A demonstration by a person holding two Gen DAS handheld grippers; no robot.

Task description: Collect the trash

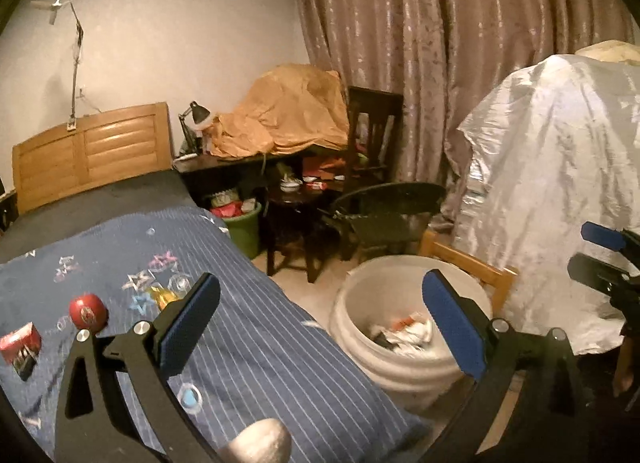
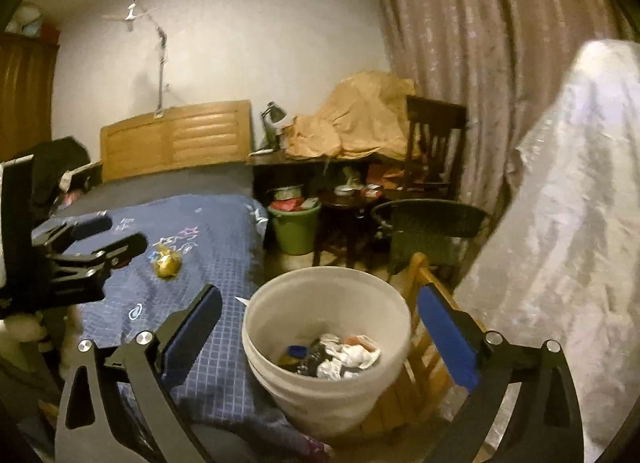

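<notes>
Left wrist view: the left gripper (image 1: 320, 323) hangs with its blue-padded fingers (image 1: 188, 323) spread wide and nothing between them, above the edge of the bed where it meets the white bucket (image 1: 400, 367). The bucket stands on the floor just beside the bed's blue striped bedspread (image 1: 260, 343), and crumpled wrappers and paper (image 1: 404, 333) lie in its bottom. To the left of the bucket, on the bedspread, lie a gold crumpled wrapper (image 1: 162, 295), a red ball (image 1: 88, 312) and, further left, a small red box (image 1: 21, 347). A wooden chair frame (image 1: 472, 267) touches the bucket's far right side, and a silvery sheet (image 1: 552, 183) drapes something tall just beyond that. Behind the bucket stand a dark wicker chair (image 1: 384, 211) and a green bin (image 1: 244, 231) full of litter. The right gripper (image 1: 600, 259) shows at the frame's right edge, to the right of the bucket.

Right wrist view: the right gripper (image 2: 320, 323) is spread wide and empty, directly above the white bucket (image 2: 324, 395), which holds white crumpled paper (image 2: 348, 357) and dark scraps. The gold wrapper (image 2: 167, 263) lies on the bedspread (image 2: 216, 247) to the upper left of the bucket. The left gripper (image 2: 108, 233) reaches in over the bed left of the bucket, near that wrapper, its fingers apart.
</notes>
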